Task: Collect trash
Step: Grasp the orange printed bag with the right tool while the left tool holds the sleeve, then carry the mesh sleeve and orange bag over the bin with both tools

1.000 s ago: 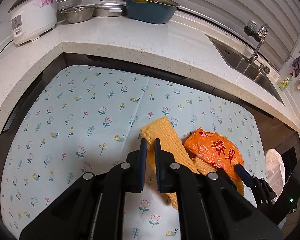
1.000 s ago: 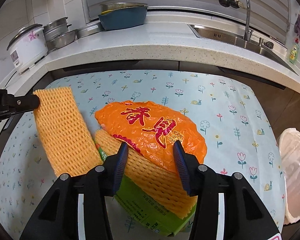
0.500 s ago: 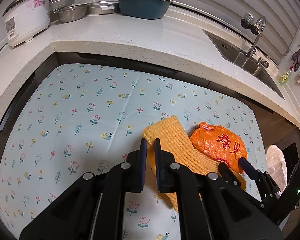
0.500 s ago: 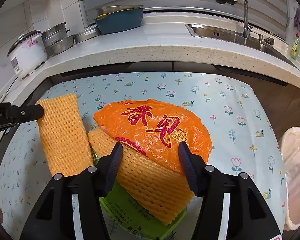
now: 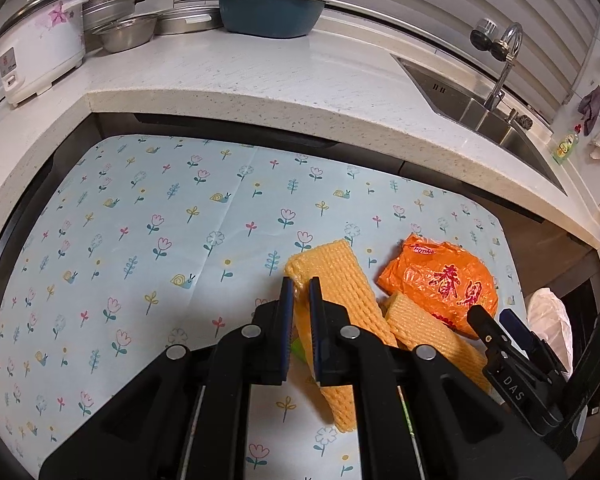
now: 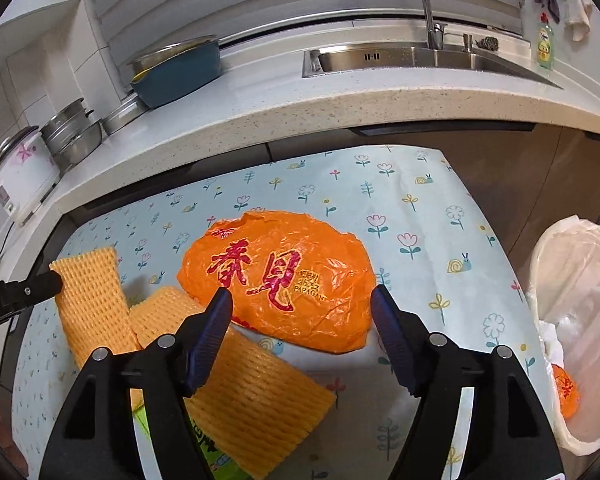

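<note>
left gripper pinching foam net, right gripper spread

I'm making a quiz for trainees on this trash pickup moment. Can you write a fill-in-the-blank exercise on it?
1. The left gripper is shut on a yellow ____ sleeve.
2. The right gripper is ____, above the orange plastic bag.
3. The trash bin is lined with a ____ bag.

Missing words: foam net; open; white
</note>
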`<state>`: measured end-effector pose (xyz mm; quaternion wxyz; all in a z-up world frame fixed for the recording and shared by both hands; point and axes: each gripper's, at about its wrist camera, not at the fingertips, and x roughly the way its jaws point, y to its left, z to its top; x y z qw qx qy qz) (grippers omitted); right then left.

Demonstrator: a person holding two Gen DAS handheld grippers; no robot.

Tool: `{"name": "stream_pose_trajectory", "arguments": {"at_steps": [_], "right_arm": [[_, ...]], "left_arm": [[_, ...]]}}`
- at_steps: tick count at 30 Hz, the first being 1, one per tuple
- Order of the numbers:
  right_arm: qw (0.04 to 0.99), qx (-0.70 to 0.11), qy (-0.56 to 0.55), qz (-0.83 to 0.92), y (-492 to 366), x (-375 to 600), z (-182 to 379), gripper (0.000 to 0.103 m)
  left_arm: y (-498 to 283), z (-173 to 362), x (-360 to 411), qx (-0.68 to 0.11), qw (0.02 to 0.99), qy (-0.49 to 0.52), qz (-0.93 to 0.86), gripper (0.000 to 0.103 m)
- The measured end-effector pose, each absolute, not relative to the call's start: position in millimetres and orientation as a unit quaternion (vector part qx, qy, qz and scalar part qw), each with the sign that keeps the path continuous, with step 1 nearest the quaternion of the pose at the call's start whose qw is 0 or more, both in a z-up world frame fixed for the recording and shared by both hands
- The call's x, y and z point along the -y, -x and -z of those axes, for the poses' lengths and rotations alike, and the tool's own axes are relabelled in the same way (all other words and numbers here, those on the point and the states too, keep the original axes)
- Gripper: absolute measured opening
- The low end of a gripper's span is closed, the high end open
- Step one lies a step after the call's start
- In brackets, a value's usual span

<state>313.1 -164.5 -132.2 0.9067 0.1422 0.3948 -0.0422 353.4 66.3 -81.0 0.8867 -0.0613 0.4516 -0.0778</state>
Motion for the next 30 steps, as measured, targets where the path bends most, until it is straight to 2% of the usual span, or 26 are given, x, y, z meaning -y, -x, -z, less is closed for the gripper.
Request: {"name": "stream_pose_trajectory", "arguments": {"at_steps": [4, 6, 8, 11, 30], "right_arm": [[0.895, -0.412, -0.167, 0.034, -323.7, 174.3, 147.6, 0.068], [0.895, -0.410, -0.174, 0.033, -325.2, 175.1, 152.3, 0.060], [0.894, -0.409, -0.181, 0.027, -326.0, 175.7, 152.6, 0.026], [0.895, -0.405, -0.187, 0.020, -324.3, 176.6, 151.4, 0.016], [0.926, -0.312, -0.202, 0.070, -239.5, 226.7, 63.1, 0.014]], "left_arm": [[-356.8, 84.1, -61.3, -0.452, 0.887, 0.057, 0.079, 0.008], [-358.1, 86.3, -60.3, -0.453, 0.886, 0.056, 0.078, 0.008], [-358.9, 88.3, -60.3, -0.455, 0.885, 0.056, 0.076, 0.008], [-358.1, 87.0, -60.3, -0.454, 0.886, 0.056, 0.075, 0.008], [-300.2, 2.1, -5.1, -0.394, 0.910, 0.035, 0.119, 0.008]]}}
